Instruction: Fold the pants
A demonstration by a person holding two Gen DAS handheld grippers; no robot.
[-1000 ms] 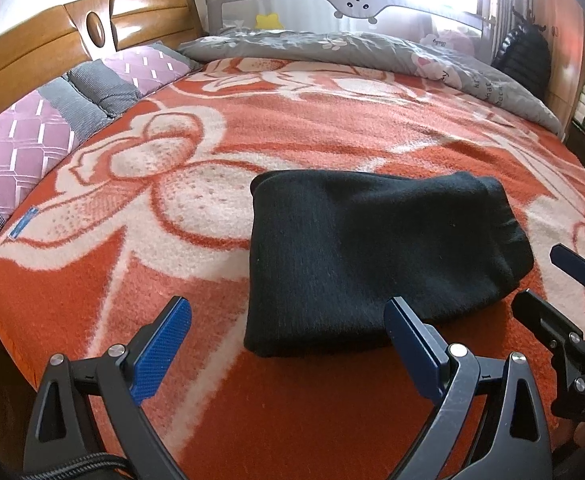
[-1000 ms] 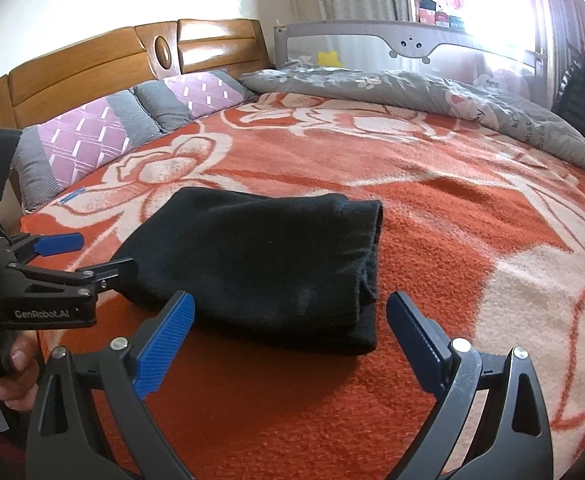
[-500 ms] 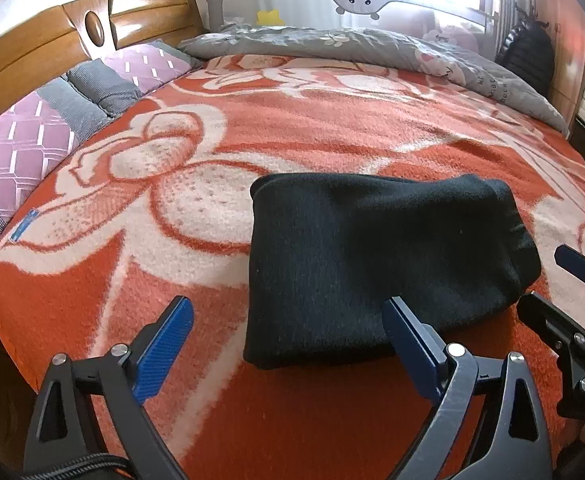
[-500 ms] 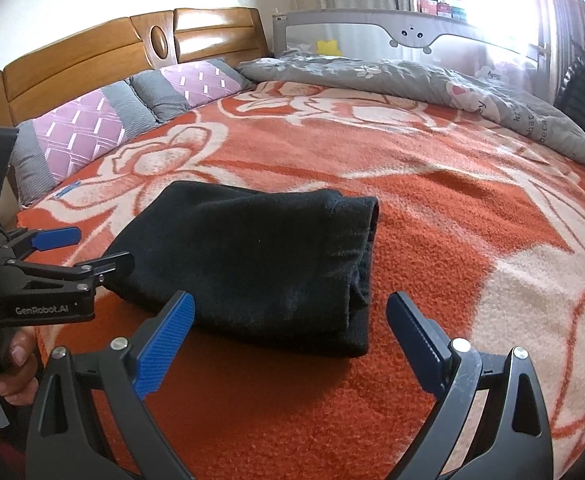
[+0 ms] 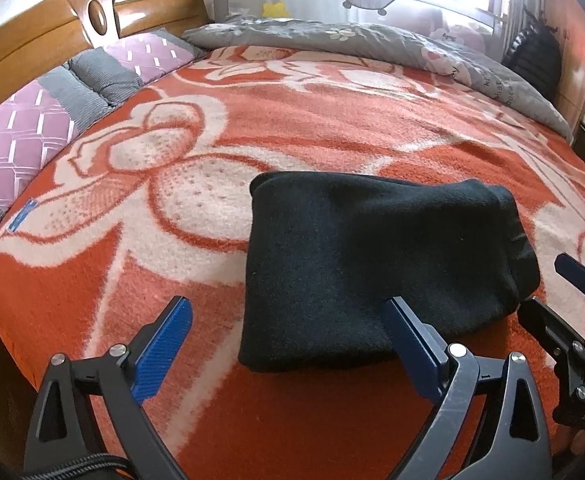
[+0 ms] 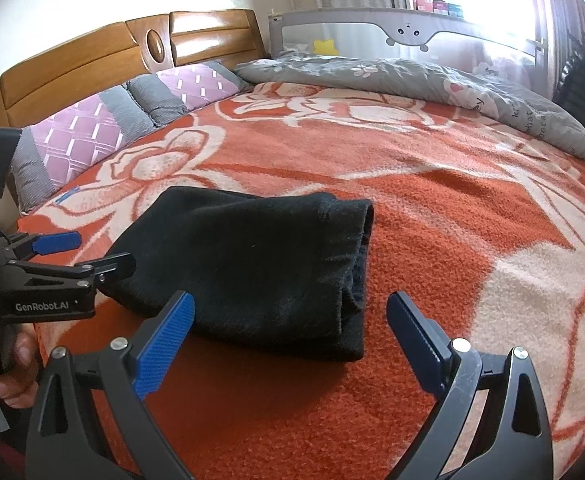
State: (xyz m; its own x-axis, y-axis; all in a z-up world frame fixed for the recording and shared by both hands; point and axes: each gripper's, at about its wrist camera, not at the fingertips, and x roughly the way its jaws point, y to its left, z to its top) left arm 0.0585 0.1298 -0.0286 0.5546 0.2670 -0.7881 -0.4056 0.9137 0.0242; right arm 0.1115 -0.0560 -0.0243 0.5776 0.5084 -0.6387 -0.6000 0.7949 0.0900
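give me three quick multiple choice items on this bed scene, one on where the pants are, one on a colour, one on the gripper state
1. Where do the pants lie?
A. on the pillows
B. on the orange blanket
C. on the floor

2. What colour are the pants?
A. black
B. white
C. yellow

3. How do the grippers stand?
A. both shut on the pants
B. one shut, one open
C. both open, holding nothing

Answers:
1 B, the folded bundle rests on the blanket.
2 A, the cloth is black in both views.
3 C, the left gripper and the right gripper show spread jaws.

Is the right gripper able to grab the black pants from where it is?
Probably yes: the right gripper is open just short of the folded black pants, with only bare orange blanket between them.
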